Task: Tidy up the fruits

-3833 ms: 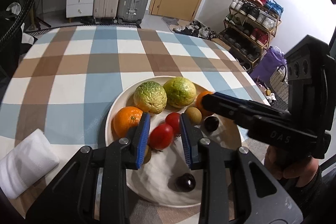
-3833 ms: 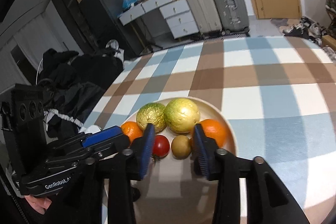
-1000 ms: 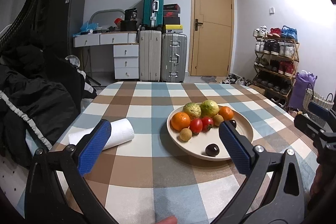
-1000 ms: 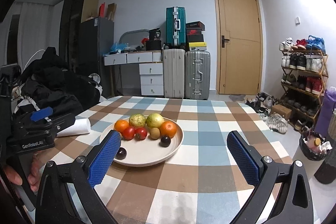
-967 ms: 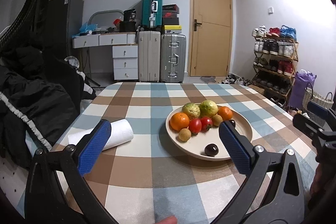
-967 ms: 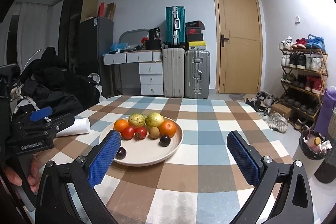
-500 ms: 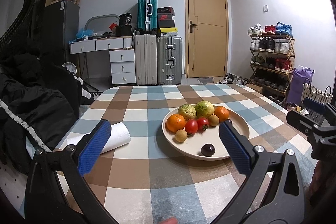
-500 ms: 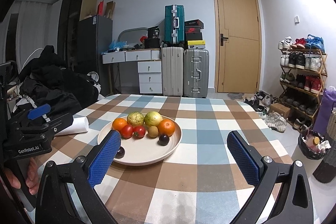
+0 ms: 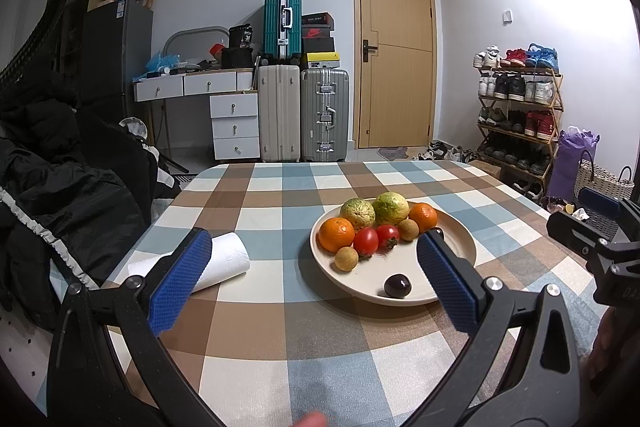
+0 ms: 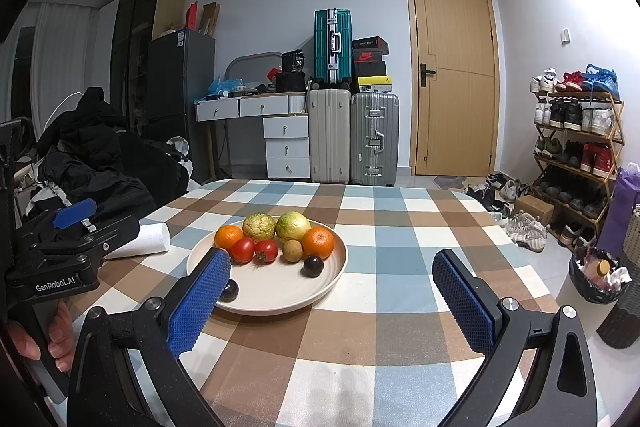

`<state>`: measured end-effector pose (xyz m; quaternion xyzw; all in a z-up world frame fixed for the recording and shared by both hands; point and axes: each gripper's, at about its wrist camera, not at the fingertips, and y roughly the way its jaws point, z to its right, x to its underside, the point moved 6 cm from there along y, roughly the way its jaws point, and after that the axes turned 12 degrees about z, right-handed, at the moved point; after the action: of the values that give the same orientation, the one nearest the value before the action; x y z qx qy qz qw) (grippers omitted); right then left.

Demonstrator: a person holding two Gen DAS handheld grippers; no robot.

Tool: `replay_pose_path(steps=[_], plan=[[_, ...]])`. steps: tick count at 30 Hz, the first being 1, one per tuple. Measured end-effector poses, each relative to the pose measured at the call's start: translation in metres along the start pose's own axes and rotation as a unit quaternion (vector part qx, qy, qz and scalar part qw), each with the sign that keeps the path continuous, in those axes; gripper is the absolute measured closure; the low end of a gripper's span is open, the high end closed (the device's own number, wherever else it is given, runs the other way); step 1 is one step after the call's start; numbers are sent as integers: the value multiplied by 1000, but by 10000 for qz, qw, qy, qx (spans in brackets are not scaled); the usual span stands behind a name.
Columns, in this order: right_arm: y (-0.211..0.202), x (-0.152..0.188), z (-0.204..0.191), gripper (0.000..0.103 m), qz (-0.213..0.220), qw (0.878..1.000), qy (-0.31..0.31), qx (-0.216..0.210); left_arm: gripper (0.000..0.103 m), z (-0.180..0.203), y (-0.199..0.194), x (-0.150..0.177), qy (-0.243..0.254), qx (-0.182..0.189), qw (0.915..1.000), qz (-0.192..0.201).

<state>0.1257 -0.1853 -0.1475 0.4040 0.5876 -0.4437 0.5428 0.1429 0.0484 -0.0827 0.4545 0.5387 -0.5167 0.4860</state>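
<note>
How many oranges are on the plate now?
2. One orange sits at the left end of the fruit row on the plate; the other orange sits at the right end. None seems hidden.

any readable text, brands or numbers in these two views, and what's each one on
"GenRobot.AI": on the left gripper's black body, right wrist view.
"DA": cut-off letters on the right gripper's body, left wrist view.
"36": on the black bag on the desk.
Swoosh logo, no words: on the red shoe box.
Fridge sticker and yellow box label: too small to read.
</note>
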Motion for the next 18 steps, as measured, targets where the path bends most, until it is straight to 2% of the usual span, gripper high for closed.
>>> replay_pose_path(steps=[18], plan=[[0, 0, 0, 0, -3, 10000, 4, 2, 0, 0, 0, 0, -1, -2, 10000, 1]])
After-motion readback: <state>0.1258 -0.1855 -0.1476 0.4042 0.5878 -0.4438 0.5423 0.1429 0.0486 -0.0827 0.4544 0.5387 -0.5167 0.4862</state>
